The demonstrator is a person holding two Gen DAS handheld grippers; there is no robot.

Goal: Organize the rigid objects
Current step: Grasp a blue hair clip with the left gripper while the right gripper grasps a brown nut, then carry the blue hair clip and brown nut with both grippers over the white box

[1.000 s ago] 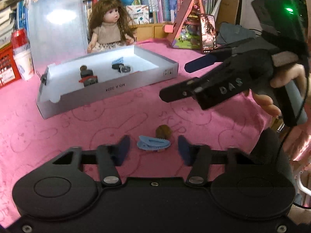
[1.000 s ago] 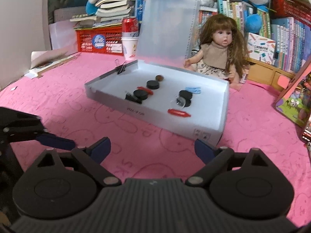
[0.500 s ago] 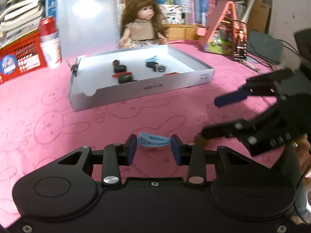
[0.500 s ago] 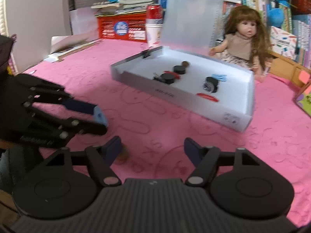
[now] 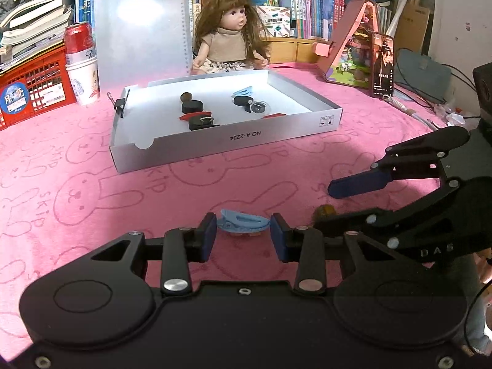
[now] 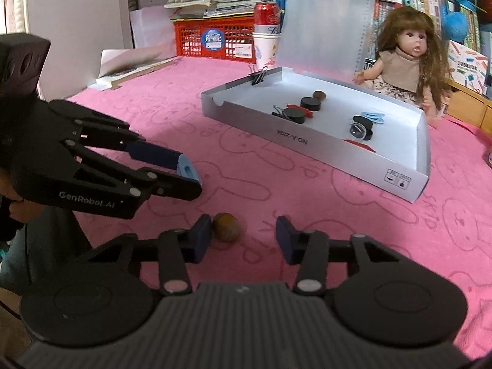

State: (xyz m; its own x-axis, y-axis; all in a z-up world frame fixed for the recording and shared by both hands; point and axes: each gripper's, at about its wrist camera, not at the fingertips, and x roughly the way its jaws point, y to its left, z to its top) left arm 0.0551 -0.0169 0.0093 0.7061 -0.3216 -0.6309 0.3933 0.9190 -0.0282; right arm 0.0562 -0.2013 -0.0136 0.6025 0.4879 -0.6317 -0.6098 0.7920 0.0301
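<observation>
Left hand-held gripper (image 5: 243,236): pads pinching light-blue clip (image 5: 243,225), lying on pink worktop (image 5: 92,190). Right hand-held gripper (image 6: 243,239): jaws just closing, half-open, brown nut (image 6: 227,227) sitting between, touching left pad only. White tray (image 5: 233,137) lying at 12 o'clock.

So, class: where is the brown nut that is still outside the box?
In the right wrist view the brown nut lies on the pink cloth, touching the left finger of the right tongs, well short of the white box.
</observation>
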